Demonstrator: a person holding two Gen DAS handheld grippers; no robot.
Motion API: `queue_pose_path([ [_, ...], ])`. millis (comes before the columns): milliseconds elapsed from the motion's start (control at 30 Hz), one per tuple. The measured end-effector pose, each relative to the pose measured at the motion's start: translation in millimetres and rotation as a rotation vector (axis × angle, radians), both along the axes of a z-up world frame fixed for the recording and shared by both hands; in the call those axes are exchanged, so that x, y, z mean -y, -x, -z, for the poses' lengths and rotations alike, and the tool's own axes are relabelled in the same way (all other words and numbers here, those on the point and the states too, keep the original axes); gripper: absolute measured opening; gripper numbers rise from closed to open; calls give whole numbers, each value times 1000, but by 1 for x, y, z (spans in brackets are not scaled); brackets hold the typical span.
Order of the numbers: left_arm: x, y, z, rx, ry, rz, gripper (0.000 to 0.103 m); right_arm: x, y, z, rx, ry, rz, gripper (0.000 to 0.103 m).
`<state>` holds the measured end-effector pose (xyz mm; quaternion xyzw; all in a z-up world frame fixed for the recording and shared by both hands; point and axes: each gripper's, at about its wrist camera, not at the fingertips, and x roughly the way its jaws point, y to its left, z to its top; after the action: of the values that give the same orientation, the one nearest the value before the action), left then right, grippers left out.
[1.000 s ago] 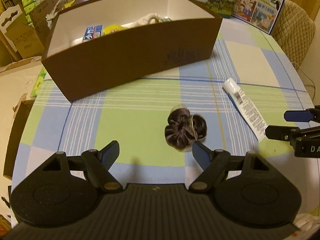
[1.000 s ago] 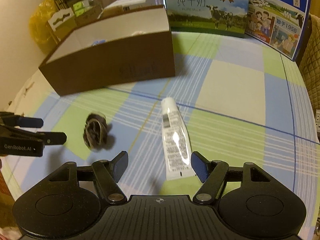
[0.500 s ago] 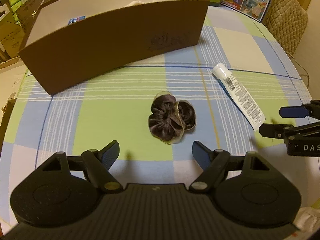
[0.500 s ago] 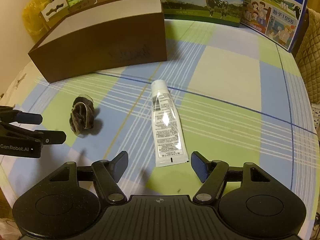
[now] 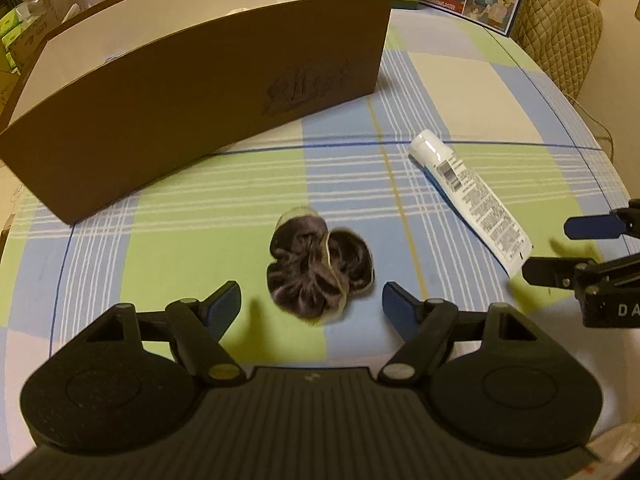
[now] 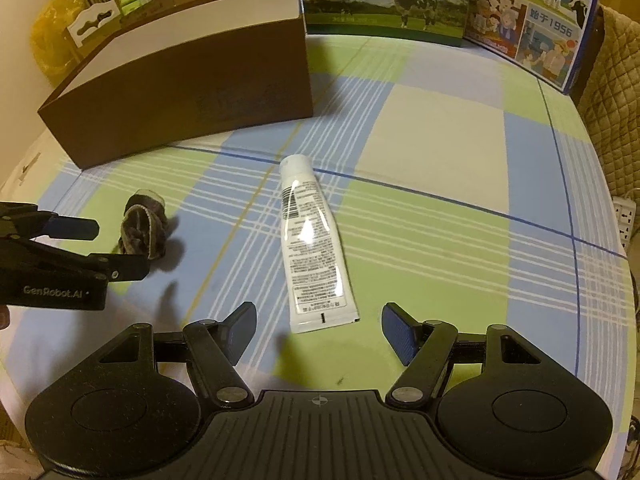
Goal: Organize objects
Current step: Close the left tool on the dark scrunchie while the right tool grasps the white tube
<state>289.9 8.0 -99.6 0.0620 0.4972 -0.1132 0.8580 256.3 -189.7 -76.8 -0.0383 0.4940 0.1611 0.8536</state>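
Left wrist view: left gripper [image 5: 312, 306] spread wide around a dark scrunchie [image 5: 318, 270]; white tube [image 5: 472, 200] at 2 o'clock. Right gripper [image 6: 319, 327] wide, empty.

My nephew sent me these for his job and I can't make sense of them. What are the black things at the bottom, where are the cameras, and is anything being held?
No robot here: a person holds a pair of tongs in each hand, each carrying a forward-looking camera. One picture looks along the left tongs, the other along the right tongs. Both are open and hold nothing. On the checked tablecloth lie a dark scrunchie, ahead of the left tongs, and a white tube, ahead of the right. Behind stands an open brown box.
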Motion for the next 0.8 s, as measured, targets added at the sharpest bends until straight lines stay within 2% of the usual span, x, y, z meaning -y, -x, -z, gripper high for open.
queue_pose_path([
  [367, 8, -19, 12, 9, 3, 2, 70, 1, -11, 2, 21, -4, 9, 67],
  [400, 9, -20, 13, 8, 6, 3, 69, 0, -12, 3, 22, -7, 7, 67],
  [567, 10, -24, 15, 7, 20, 8, 47, -3, -19, 5, 32, -13, -8, 67],
  [800, 5, -26, 13, 18, 23, 9, 34, -8, -33, 14, 27, -25, -17, 66],
])
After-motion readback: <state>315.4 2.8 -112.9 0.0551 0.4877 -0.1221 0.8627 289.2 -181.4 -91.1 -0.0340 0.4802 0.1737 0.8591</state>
